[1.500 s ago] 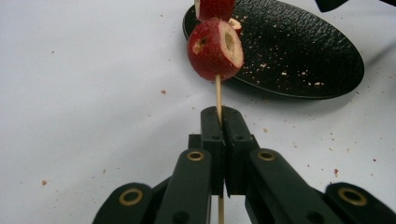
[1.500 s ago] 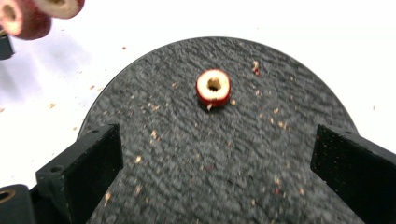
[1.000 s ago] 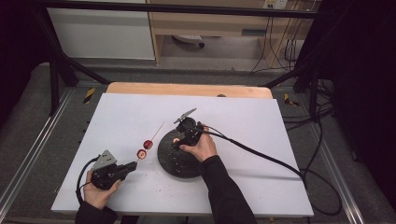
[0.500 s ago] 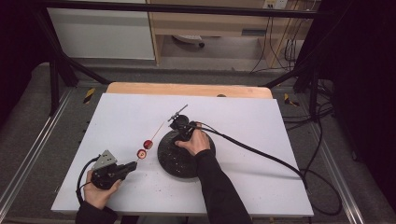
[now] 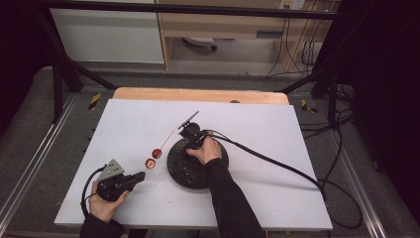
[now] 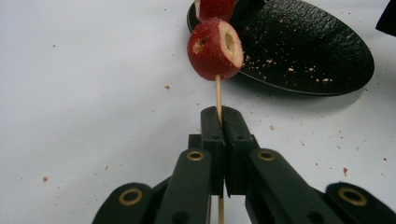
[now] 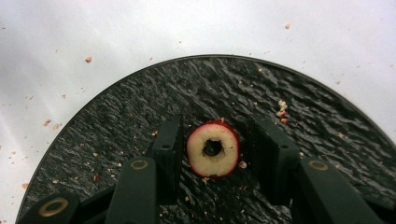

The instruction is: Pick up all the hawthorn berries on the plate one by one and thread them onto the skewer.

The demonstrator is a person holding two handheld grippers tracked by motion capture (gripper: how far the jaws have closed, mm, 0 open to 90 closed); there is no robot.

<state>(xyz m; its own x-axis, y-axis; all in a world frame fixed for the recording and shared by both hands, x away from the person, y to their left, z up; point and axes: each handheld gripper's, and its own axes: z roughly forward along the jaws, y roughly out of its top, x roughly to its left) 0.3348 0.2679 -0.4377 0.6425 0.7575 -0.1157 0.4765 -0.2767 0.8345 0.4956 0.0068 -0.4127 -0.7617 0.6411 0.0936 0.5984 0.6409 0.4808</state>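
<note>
Red cored fruit slice (image 7: 213,149), pale flesh, hole through middle, lay flat on round black textured plate (image 7: 327,140), between jaws of right gripper (image 7: 219,151); jaws had just been closing, small gaps either side, pads not yet pressing. Left gripper (image 6: 219,126) pressed together on thin wooden skewer (image 6: 217,93), two red fruit pieces (image 6: 215,49) threaded, plate at 1 o'clock of it. Best: centre slice, squeeze gently on rind, avoid crushing, keep hole clear for skewer tip.
</note>
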